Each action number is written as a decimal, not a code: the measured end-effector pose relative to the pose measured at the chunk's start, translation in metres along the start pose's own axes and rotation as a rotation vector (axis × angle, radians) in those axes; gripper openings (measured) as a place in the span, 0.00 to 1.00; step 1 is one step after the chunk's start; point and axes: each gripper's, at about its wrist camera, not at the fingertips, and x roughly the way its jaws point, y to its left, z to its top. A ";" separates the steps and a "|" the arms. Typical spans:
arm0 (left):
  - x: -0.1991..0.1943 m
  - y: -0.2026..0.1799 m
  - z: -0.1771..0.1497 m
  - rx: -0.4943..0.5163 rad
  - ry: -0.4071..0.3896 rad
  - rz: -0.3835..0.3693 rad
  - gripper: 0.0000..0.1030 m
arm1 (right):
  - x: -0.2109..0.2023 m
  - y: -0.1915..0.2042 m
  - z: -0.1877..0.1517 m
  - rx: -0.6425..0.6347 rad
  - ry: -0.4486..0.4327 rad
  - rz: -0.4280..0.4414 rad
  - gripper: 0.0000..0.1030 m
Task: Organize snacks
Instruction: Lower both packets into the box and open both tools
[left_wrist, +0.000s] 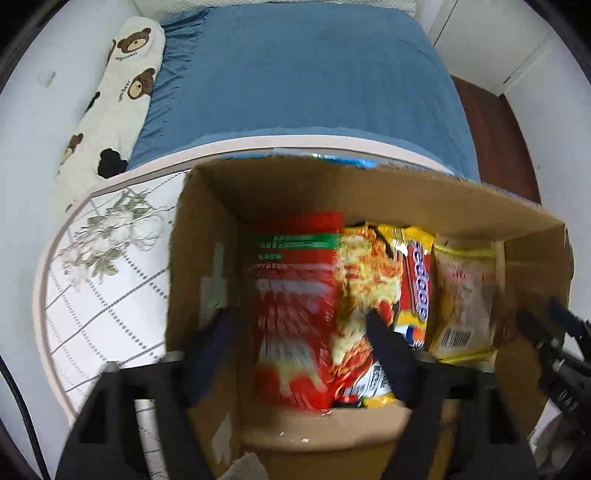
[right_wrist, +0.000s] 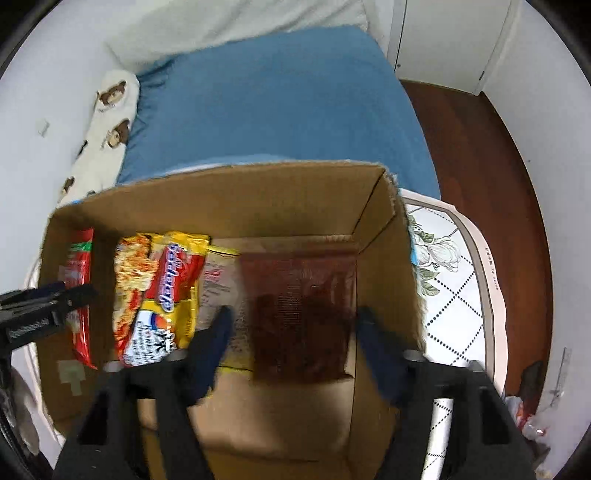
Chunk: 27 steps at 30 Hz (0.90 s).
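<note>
Both tools, left tool (left_wrist: 303, 325) and right tool (right_wrist: 293, 325), gape empty over the cardboard box (right_wrist: 236, 199), snack packets (left_wrist: 295, 306) lining its left side, bare floor on its right.

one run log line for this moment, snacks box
left gripper open over red packet | right gripper open over dark red packet | both in cardboard box

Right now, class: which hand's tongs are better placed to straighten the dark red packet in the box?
Right. The right tongs stand open directly over the dark red packet; the left tongs hover over the red noodle packet.
</note>
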 end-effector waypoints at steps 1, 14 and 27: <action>0.001 0.001 0.002 -0.003 -0.003 -0.004 0.83 | 0.004 0.000 0.001 0.001 0.007 -0.002 0.88; -0.028 -0.011 -0.045 0.003 -0.130 0.005 0.83 | 0.000 0.009 -0.026 -0.004 -0.002 0.024 0.91; -0.097 -0.024 -0.125 0.016 -0.327 0.003 0.83 | -0.076 0.018 -0.092 -0.034 -0.157 0.012 0.91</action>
